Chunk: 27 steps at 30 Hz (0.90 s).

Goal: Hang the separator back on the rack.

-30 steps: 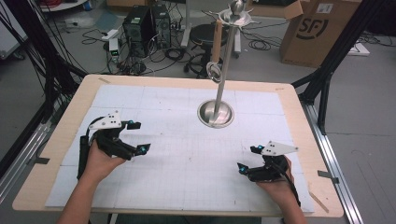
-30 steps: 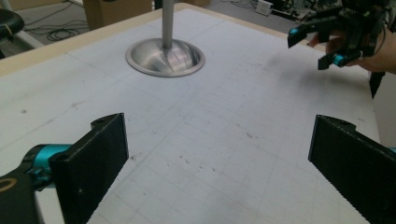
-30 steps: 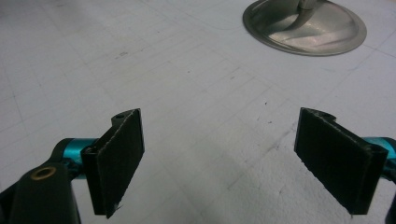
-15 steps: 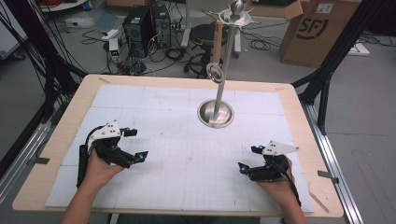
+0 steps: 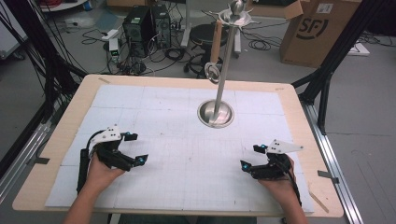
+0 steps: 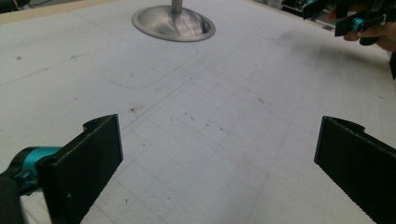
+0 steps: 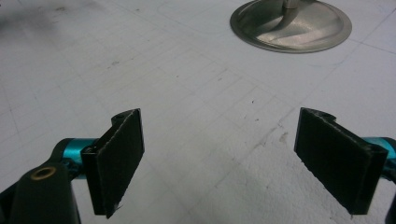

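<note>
A metal stand rises from a round dished base (image 5: 215, 113) on the white gridded mat (image 5: 177, 140), right of centre at the back. Its pole carries a small ring (image 5: 212, 72) partway up. My left gripper (image 5: 136, 148) rests at the front left, open, with nothing between its jaws. At the front right my right gripper (image 5: 250, 156) is also open and holds nothing. In the left gripper view the left gripper (image 6: 219, 163) faces bare mat, the base (image 6: 173, 23) far ahead, the other gripper (image 6: 359, 21) at top right. The right gripper (image 7: 219, 158) points toward the base (image 7: 290, 25).
The mat lies on a wooden table (image 5: 299, 121) with black frame posts at its corners. Beyond the far edge stand computer towers (image 5: 144, 23), a stool (image 5: 205, 35), floor cables and a cardboard box (image 5: 322, 32).
My left gripper has shifted a little toward the front edge of the table and stays open. The right gripper and the stand have not moved.
</note>
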Available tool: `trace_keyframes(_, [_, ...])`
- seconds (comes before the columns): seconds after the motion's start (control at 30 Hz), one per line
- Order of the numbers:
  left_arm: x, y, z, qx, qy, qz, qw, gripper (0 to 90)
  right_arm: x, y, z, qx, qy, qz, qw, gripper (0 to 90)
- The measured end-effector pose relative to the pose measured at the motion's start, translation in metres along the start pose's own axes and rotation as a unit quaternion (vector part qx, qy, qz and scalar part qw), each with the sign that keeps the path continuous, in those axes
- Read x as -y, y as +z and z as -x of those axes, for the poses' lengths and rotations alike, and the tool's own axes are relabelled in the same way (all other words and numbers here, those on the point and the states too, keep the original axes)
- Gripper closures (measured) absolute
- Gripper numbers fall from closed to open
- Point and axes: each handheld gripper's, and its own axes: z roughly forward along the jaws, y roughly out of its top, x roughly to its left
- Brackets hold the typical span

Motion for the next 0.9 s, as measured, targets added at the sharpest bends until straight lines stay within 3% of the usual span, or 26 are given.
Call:
trace_keyframes(0.13, [0.0028,0.0030,0.0000,0.003,0.001,-0.012,0.9999,1.7,-0.0017,0.0010,-0.0003,0.003,-0.004,-0.001,1.0000,14.8])
trace_keyframes(0.37, [0.0039,0.0030,-0.0023,0.000,-0.001,-0.010,1.0000,1.7,-0.0025,0.0029,-0.0048,0.004,-0.012,-0.009,0.9999,14.8])
trace_keyframes(0.9, [0.0066,0.0072,-0.0067,-0.002,-0.011,-0.019,0.9997,1.7,-0.0008,0.0041,-0.0041,-0.001,-0.007,-0.012,0.9999,14.8])
